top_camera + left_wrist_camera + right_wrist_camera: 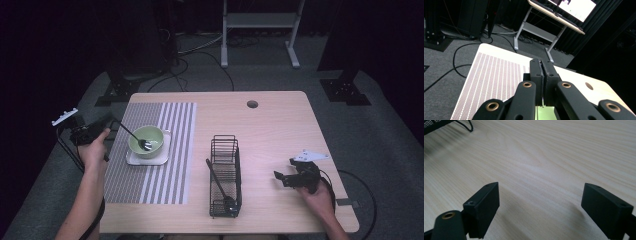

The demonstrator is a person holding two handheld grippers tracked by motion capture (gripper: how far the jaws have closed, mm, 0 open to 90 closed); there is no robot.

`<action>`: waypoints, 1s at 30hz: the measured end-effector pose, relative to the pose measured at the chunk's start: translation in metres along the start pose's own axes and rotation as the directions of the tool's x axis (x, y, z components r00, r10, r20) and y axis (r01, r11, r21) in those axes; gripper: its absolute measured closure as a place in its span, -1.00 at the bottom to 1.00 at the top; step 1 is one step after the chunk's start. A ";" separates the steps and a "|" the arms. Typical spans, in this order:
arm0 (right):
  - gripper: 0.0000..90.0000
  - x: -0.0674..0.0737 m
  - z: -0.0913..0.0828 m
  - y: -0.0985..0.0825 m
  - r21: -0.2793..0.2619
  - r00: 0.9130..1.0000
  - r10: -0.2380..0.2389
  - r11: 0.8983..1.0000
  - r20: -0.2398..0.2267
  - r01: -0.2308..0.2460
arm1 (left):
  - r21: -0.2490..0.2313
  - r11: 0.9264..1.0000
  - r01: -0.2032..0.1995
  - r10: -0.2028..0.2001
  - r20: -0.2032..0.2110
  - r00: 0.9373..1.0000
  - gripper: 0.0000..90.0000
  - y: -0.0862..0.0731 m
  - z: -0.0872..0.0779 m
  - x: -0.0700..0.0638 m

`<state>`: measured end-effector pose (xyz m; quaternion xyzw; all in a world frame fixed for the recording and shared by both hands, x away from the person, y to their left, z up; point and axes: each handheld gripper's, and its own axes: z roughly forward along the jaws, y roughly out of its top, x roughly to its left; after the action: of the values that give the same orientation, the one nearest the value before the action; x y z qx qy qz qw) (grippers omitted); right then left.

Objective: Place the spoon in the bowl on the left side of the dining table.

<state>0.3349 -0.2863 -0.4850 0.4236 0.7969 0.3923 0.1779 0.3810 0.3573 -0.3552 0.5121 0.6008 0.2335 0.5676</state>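
Note:
A green bowl (pixel 158 131) sits on a white square plate (pixel 134 159) on the striped placemat (pixel 165 175). A black spoon (pixel 131 133) slants from my left gripper (pixel 111 121) down into the bowl, its head resting inside. That gripper is at the mat's left edge, shut on the spoon's handle. In the left gripper view its jaws (pixel 541 62) are pressed together above the mat (pixel 494 75), with a patch of the green bowl (pixel 546 110) below. My right gripper (pixel 279 176) rests open on the table right of the wire basket; its jaws (pixel 540 200) stand wide with bare wood between them.
A black wire basket (pixel 224 142) stands mid-table with a long black utensil (pixel 218 181) lying in it; its corner (pixel 439 123) shows in the right gripper view. The wooden table (pixel 280 130) has a cable hole (pixel 252 104) at the back. Desk legs and cables lie on the floor beyond.

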 end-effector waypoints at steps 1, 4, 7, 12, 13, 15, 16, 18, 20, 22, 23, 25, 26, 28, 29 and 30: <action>-0.69 0.000 0.000 0.000 0.000 1.000 0.000 1.000 0.001 0.000 | 0.001 1.000 0.003 -0.003 -0.002 1.000 0.98 -0.001 0.000 0.001; -0.69 0.000 0.000 0.000 0.000 1.000 0.000 1.000 0.001 0.000 | 0.002 1.000 0.003 -0.003 -0.004 1.000 0.98 -0.002 0.000 0.002; -0.69 0.000 0.000 0.000 0.000 1.000 -0.001 1.000 0.001 0.001 | 0.003 1.000 0.001 -0.001 -0.009 1.000 0.98 -0.003 0.000 0.003; -0.69 0.000 0.000 0.000 0.000 1.000 0.000 1.000 0.000 0.000 | 0.005 1.000 -0.001 0.001 -0.013 1.000 0.98 -0.005 0.000 0.005; -0.69 0.000 0.000 0.000 0.000 1.000 0.000 1.000 0.000 0.000 | 0.006 1.000 0.000 0.000 -0.015 1.000 0.98 -0.006 0.000 0.006; -0.69 0.000 0.000 0.000 0.000 1.000 -0.001 1.000 0.000 0.001 | 0.006 1.000 0.002 -0.002 -0.018 1.000 0.98 -0.007 0.000 0.007; -0.69 0.000 0.000 0.000 0.000 1.000 -0.001 1.000 0.000 0.001 | 0.006 1.000 0.003 -0.003 -0.019 1.000 0.98 -0.007 0.000 0.007; -0.69 0.000 0.000 0.000 0.001 1.000 -0.001 1.000 0.000 0.001 | 0.008 1.000 0.006 -0.006 -0.021 1.000 0.98 -0.009 0.000 0.008; -0.69 0.000 0.000 0.000 0.001 1.000 -0.001 1.000 0.001 0.001 | 0.009 1.000 0.006 -0.006 -0.021 1.000 0.98 -0.010 0.001 0.009; -0.69 0.000 0.000 0.000 0.002 1.000 -0.002 1.000 0.000 0.002 | 0.011 1.000 0.013 -0.013 -0.019 1.000 0.97 -0.011 0.001 0.011; -0.69 0.000 0.000 0.000 0.003 1.000 -0.003 1.000 0.000 0.003 | 0.012 1.000 0.011 -0.011 -0.020 1.000 0.97 -0.012 0.001 0.011; -0.69 0.000 0.000 0.000 0.003 1.000 -0.001 1.000 0.001 0.001 | 0.012 1.000 0.017 -0.016 -0.022 1.000 0.97 -0.014 0.001 0.013; -0.69 0.000 0.000 0.000 0.002 1.000 0.000 1.000 0.001 0.000 | 0.013 1.000 0.021 -0.020 -0.023 1.000 0.97 -0.014 0.002 0.014; -0.69 0.000 0.000 0.000 0.001 1.000 0.001 1.000 0.002 -0.001 | 0.014 1.000 0.024 -0.024 -0.024 0.999 0.97 -0.016 0.002 0.015; -0.69 0.000 0.000 0.000 0.001 1.000 -0.001 1.000 0.002 0.001 | 0.015 1.000 0.025 -0.024 -0.024 0.999 0.97 -0.016 0.002 0.015; -0.69 0.000 0.000 0.000 0.001 1.000 -0.003 1.000 0.003 0.003 | 0.015 1.000 0.024 -0.024 -0.026 0.999 0.97 -0.017 0.002 0.016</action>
<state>0.3349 -0.2861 -0.4851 0.4229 0.7975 0.3911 0.1795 0.3792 0.3647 -0.3773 0.5062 0.6160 0.2285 0.5587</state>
